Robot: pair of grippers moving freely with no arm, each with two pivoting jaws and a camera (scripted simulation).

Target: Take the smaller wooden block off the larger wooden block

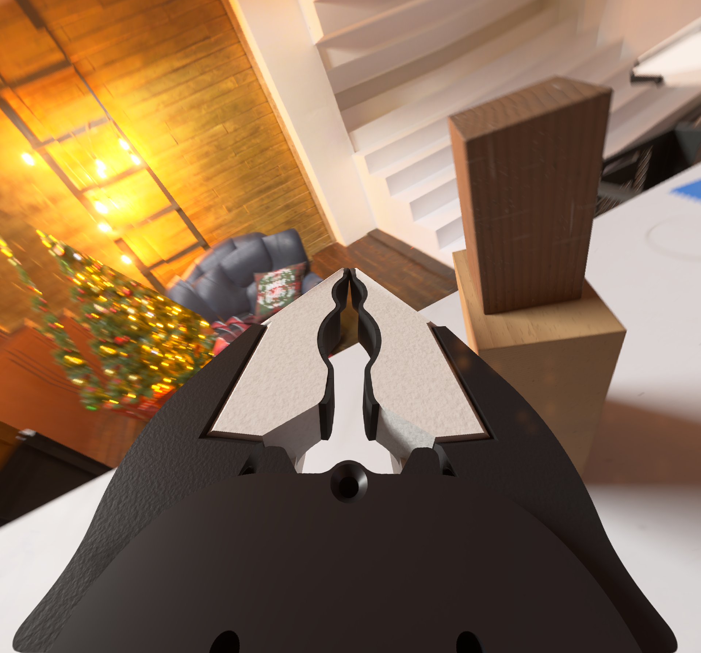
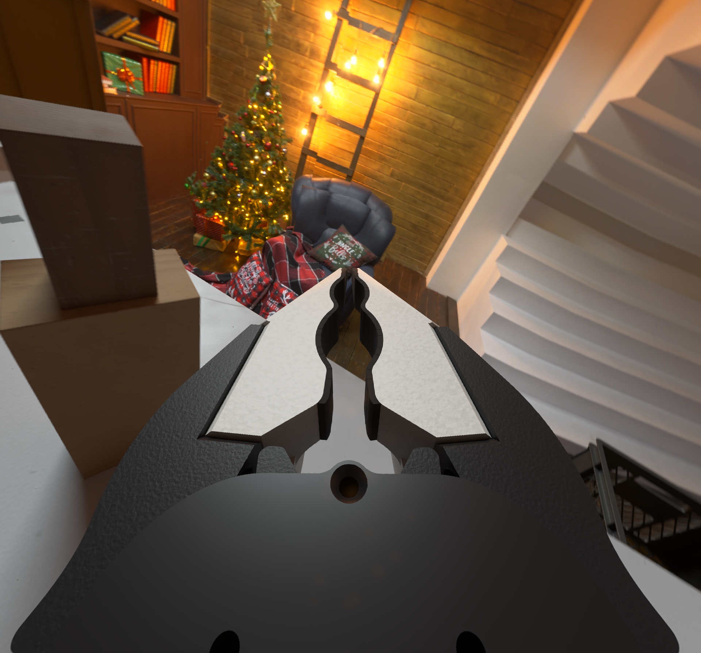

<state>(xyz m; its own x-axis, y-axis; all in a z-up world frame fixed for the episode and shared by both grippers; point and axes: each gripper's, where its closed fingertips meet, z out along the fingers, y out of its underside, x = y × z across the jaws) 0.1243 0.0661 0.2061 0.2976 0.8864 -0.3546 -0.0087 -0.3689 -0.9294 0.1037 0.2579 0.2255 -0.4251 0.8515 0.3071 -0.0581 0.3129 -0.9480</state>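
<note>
A dark brown smaller wooden block (image 1: 527, 198) stands upright on a pale larger wooden block (image 1: 546, 365) on the white table. My left gripper (image 1: 349, 274) is shut and empty, to the left of the stack and apart from it. In the right wrist view the smaller block (image 2: 83, 213) stands on the larger block (image 2: 113, 369) at the left. My right gripper (image 2: 349, 274) is shut and empty, to the right of the stack and apart from it.
The white table (image 1: 652, 293) ends just beyond both grippers' tips (image 2: 227, 316). Past the edge are a dark armchair (image 2: 341, 213), a lit tree (image 2: 250, 164), a ladder with lights (image 2: 352, 65) and a white staircase (image 2: 607, 255).
</note>
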